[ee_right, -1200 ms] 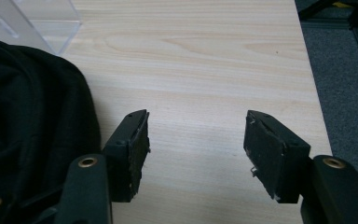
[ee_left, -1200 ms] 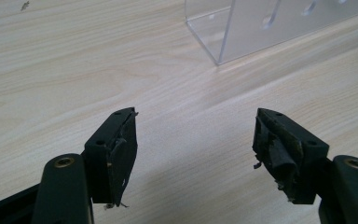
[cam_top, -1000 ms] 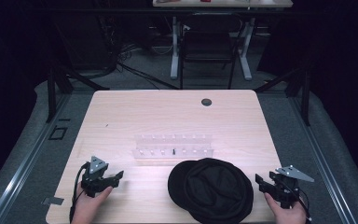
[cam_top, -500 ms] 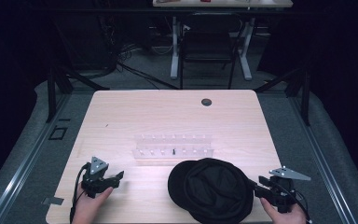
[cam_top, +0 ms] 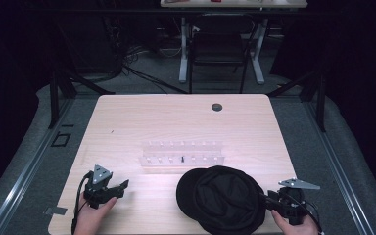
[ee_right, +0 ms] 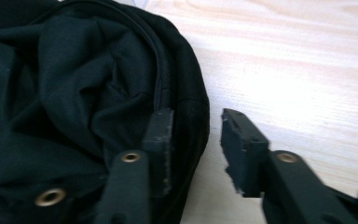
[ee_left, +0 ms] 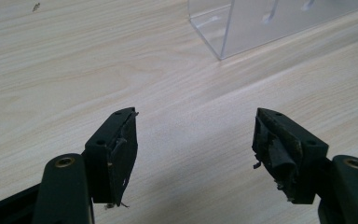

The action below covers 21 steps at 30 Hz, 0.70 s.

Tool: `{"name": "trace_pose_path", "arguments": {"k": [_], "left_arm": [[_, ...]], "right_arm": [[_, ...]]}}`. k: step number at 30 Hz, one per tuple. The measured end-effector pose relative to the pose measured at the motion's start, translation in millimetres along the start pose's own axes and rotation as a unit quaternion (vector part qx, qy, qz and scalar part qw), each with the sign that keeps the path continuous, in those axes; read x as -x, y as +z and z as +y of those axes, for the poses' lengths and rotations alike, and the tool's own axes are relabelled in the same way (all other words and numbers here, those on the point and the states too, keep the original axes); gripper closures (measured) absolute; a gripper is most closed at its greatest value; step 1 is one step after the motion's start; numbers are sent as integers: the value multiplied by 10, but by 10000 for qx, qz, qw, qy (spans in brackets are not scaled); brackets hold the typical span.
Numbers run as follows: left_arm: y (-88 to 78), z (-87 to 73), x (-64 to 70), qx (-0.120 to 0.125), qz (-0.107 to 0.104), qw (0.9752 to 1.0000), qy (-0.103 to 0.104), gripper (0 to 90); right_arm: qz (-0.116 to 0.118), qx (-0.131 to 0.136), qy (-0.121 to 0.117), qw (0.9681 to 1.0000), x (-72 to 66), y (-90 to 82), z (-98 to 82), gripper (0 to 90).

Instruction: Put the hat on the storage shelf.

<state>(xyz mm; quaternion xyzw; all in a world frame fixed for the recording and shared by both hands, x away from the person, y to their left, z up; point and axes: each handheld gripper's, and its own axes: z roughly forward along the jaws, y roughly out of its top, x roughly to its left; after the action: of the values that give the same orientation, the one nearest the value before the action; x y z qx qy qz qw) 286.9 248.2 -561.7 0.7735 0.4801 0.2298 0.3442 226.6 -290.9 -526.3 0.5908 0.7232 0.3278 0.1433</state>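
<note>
A black cap [cam_top: 223,198] lies crown down near the table's front edge, its hollow side up. My right gripper [cam_top: 269,201] is at the cap's right edge. In the right gripper view, one jaw is inside the cap [ee_right: 74,93] and the other is outside over the wood, with the rim between them. My right gripper [ee_right: 196,116] has just been closing its jaws, and a gap still shows beside the rim. At the front left my left gripper [cam_top: 120,188] rests on the table. Its jaws stand wide apart and nothing is between them [ee_left: 196,116].
A clear plastic rack [cam_top: 182,152] with small pegs stands across the middle of the light wooden table [cam_top: 152,117], just behind the cap; its corner [ee_left: 261,23] shows ahead of my left gripper. A round dark grommet [cam_top: 217,106] sits near the far edge.
My right gripper has slid left onto the cap's right edge and its jaws have narrowed around the rim. The left gripper and the cap have stayed where they were.
</note>
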Motion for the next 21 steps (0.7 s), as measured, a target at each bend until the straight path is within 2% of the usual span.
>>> {"name": "trace_pose_path", "arguments": {"k": [2,7,15,21], "left_arm": [[9,2,-2,-10,-5,10000,-15,310],[7,2,1,-18,-1,10000,11,310],[8,0,-11,-13,3,10000,-9,311],[16,-1,-15,-24,16,10000,6,312]], "right_arm": [[66,-50,15,10000,11,44,12,741],[120,-63,-46,9999,12,86,62,837],[164,13,12,9999,76,160,274,860],[168,-73,120,9998,194,235,468,864]]}}
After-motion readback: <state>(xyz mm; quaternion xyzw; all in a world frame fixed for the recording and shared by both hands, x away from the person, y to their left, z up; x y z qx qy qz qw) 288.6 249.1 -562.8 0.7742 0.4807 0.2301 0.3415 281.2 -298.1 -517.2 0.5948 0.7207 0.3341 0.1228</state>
